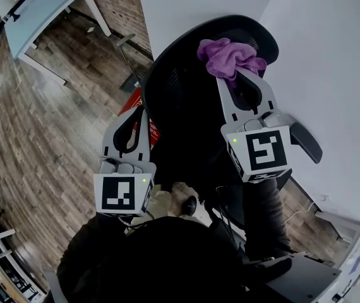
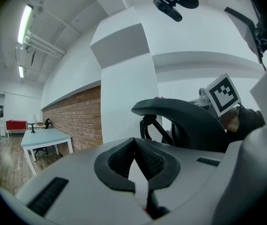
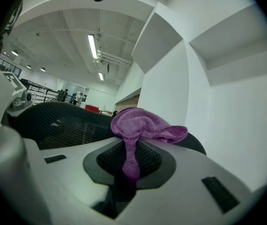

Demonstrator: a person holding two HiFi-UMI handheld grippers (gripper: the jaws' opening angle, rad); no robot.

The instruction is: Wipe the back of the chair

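Note:
A black mesh office chair (image 1: pixel 186 100) stands by a white pillar, its back turned to me. My right gripper (image 1: pixel 240 74) is shut on a purple cloth (image 1: pixel 229 57), which rests bunched against the top of the chair back near the headrest (image 1: pixel 256 33). In the right gripper view the purple cloth (image 3: pixel 140 125) hangs down between the jaws, with the mesh chair back (image 3: pixel 63 121) to the left. My left gripper (image 1: pixel 139 115) is shut with nothing in it, held at the chair back's left edge. The left gripper view looks past the shut jaws at the chair's headrest (image 2: pixel 180 114).
The white pillar (image 1: pixel 199 2) and a white wall (image 1: pixel 331 74) stand right behind the chair. A light table (image 1: pixel 44 8) stands on the wooden floor (image 1: pixel 47 125) at the far left. The chair's armrest (image 1: pixel 306 141) sticks out on the right. A red object (image 1: pixel 136 103) lies by the chair's left side.

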